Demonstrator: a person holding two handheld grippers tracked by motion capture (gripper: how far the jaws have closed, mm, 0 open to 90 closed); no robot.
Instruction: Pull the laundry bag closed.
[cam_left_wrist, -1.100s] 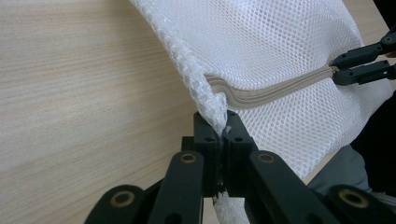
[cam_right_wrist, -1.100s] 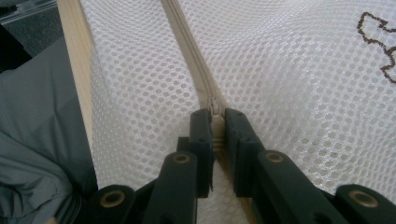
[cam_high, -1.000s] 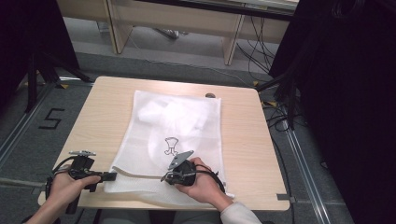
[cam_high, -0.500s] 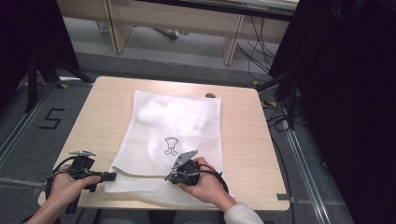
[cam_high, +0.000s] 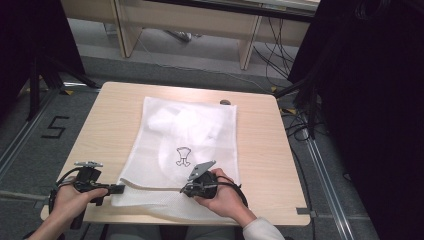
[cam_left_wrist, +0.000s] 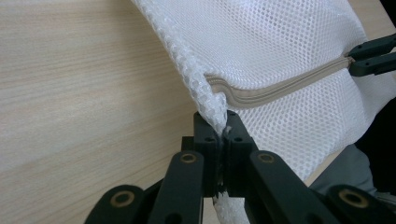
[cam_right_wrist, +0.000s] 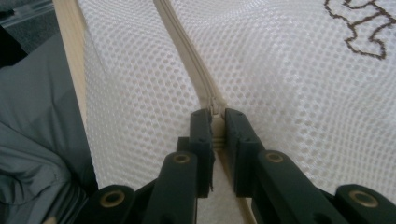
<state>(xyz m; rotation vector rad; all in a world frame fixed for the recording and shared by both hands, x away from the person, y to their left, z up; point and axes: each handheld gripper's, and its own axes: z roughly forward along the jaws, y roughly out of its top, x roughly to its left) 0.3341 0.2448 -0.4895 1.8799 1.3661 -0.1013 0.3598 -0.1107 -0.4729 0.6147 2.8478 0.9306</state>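
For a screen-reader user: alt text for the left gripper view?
The left tongs pinch the corner of a white mesh bag on a wooden table. A beige zipper runs toward the right tongs.

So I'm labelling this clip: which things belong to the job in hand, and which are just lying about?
In the job:
- white mesh laundry bag
- its beige zipper
- left gripper, shut on the bag's corner
- right gripper, shut on the zipper

Lying about:
- small dark thing on the wooden table
- floor cables
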